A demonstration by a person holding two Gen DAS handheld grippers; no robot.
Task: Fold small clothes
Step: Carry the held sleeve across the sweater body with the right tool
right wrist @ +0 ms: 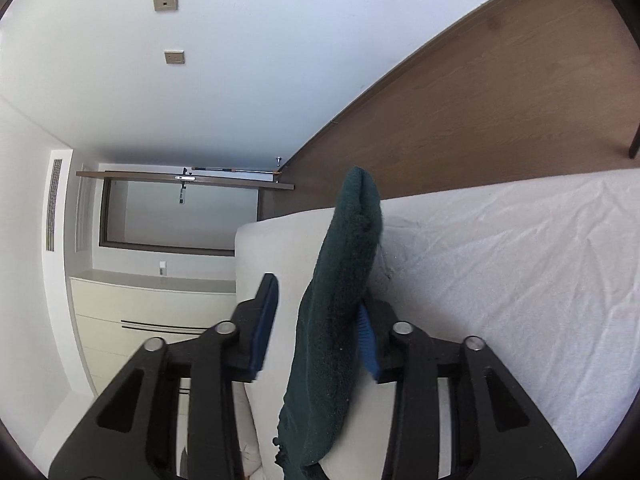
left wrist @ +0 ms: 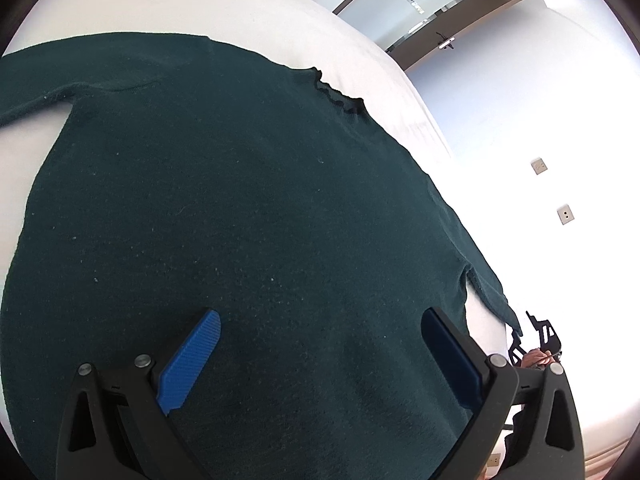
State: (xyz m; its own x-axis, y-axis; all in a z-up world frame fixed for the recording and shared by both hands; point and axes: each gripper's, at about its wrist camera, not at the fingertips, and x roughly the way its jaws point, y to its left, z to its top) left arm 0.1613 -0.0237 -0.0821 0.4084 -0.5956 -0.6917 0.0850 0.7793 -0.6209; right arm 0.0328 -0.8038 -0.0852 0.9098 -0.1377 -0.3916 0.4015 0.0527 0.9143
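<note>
Between open right tongs [right wrist: 316,304], green sweater [left wrist: 240,200] sleeve

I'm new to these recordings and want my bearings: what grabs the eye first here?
A dark green sweater fills the left wrist view, spread flat on a white bed beneath the open left claw. In the right wrist view, one sleeve of it rises between the open right claw's blue pads, against the right-hand one.

Green sweater [left wrist: 240,200] flat, hand-held gripper [left wrist: 320,330] spread
</note>
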